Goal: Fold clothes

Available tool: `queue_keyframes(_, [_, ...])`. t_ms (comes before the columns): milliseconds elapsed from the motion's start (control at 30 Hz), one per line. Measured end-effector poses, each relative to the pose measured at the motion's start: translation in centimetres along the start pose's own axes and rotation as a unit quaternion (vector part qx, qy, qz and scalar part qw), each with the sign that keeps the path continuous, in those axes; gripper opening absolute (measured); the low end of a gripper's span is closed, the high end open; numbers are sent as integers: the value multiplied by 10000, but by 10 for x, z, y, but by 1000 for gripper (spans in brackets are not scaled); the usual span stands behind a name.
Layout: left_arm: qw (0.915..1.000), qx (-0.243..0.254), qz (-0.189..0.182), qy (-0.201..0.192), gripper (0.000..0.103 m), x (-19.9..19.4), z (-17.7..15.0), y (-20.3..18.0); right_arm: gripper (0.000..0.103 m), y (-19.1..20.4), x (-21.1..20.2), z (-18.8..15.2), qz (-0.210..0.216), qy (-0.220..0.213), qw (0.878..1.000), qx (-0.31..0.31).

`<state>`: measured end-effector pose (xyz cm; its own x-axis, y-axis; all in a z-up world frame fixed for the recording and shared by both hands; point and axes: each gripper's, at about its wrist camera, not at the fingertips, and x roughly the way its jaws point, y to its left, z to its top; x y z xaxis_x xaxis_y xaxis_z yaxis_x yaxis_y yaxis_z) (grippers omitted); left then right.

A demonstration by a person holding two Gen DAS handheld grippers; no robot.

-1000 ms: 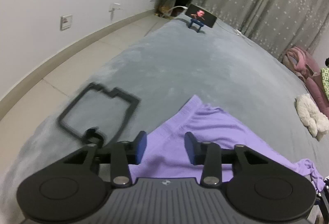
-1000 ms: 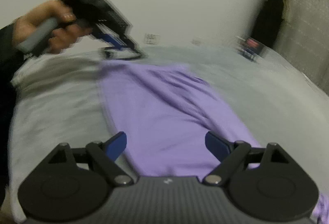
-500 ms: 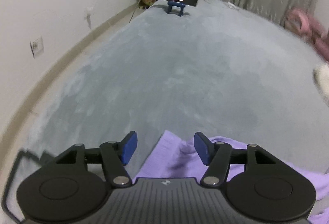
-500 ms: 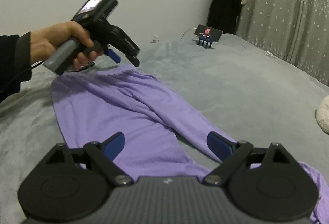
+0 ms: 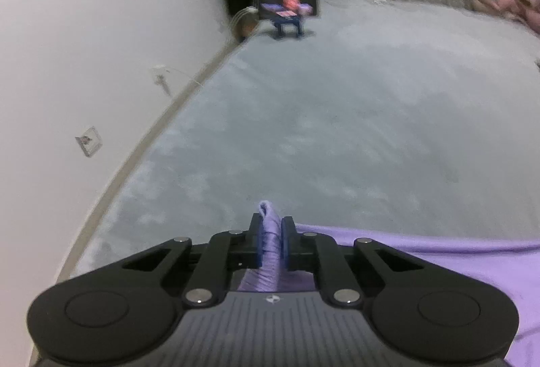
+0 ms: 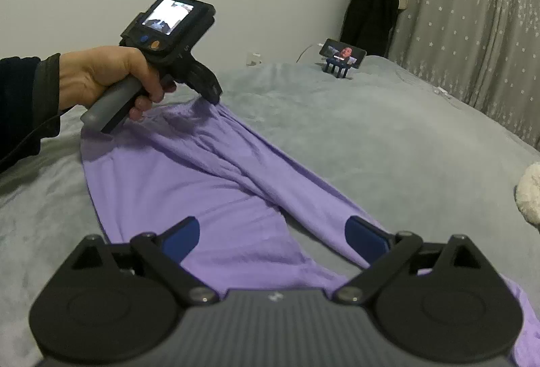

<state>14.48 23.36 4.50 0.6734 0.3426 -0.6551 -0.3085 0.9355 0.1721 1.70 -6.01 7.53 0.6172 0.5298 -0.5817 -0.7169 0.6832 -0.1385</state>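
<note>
The purple trousers (image 6: 216,185) lie flat on the grey bed cover (image 6: 388,137), long axis running from the waistband, far ahead and left of the right gripper (image 6: 270,233), back toward that gripper, where the two legs part and the nearer ends pass under its body. The right gripper's blue pads stand wide apart above the cloth, holding nothing.

The left gripper (image 5: 270,233) is pinched tight on a gathered corner of the waistband; a small fold of purple pokes out just ahead of its fingertips, and the rest of the garment spreads away to its right.

Only the right wrist view shows the whole garment and the person's hand (image 6: 111,77) wrapped around the left gripper's grey handle, dark sleeve (image 6: 23,104) at the wrist, the tool tilted nose-down onto the waistband. Only the left wrist view shows the clamped fold up close. Both show a phone on a stand (image 5: 287,11) far ahead, near the curtain (image 6: 472,12).
</note>
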Motion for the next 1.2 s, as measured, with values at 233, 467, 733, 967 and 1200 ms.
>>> queue_keyframes(233, [9983,-406,392,-126,8,9,10,26,97,-4,1,-3,-122,-8,9999,30])
queue_keyframes(467, [9960,-677,580,-55,8,27,18,45,98,-5,3,-7,-239,-1,9997,65])
queue_keyframes(733, [9959,-820,334,169,24,37,15,59,100,-11,3,-8,-384,57,9991,158])
queue_keyframes(967, [9898,-1416,-161,13,30,-11,14,105,101,-8,2,-6,-382,32,9993,55])
queue_keyframes(1200, [9822,-1819,-454,103,30,-70,-24,131,102,-4,-2,-4,-370,-47,9993,-36])
